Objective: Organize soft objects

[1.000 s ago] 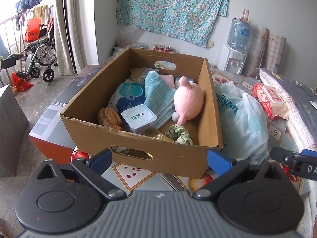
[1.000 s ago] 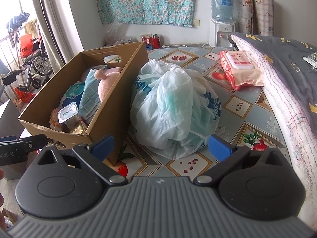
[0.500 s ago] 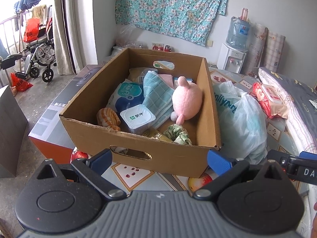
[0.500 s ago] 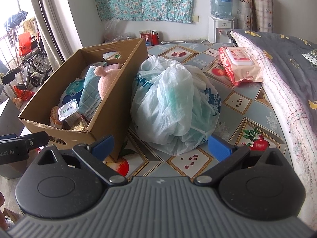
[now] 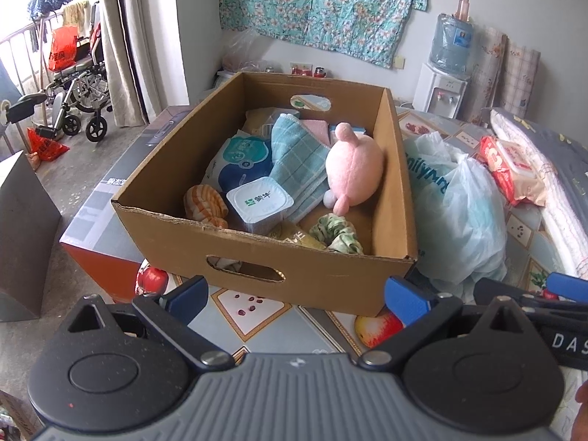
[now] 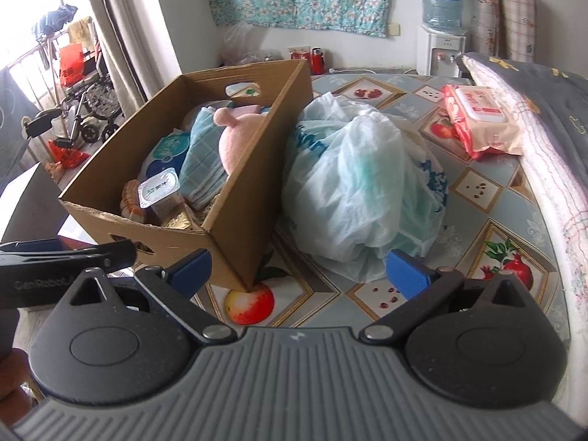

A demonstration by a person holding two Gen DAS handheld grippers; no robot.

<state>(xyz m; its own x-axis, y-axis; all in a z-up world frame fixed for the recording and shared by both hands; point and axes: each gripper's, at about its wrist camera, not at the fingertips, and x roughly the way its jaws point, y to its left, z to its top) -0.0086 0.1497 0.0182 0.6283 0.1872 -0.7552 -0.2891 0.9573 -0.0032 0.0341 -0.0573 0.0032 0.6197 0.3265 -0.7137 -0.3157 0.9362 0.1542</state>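
Note:
A cardboard box [image 5: 257, 257] [image 6: 242, 198] stands on the patterned table. It holds a pink plush toy [image 5: 352, 169] [image 6: 235, 136], a teal checked cloth [image 5: 297, 158], a striped orange plush [image 5: 204, 204], a green scrunchie [image 5: 338, 233], a yogurt tub [image 5: 259, 202] and a blue-white packet [image 5: 240, 158]. A stuffed white plastic bag [image 5: 455, 205] [image 6: 364, 183] lies right of the box. My left gripper [image 5: 297, 299] is open and empty before the box's near wall. My right gripper [image 6: 297, 273] is open and empty before the box corner and the bag.
A red wet-wipes pack [image 6: 477, 117] lies at the table's far right beside a folded quilt [image 6: 544, 136]. A water dispenser [image 5: 444, 84] stands at the back wall. An orange-grey carton [image 5: 99, 228] sits left of the box; a wheelchair [image 5: 77, 95] stands far left.
Both grippers have drifted slightly; the box sits a little further away in the left view and closer in the right view. Nothing was gripped or released.

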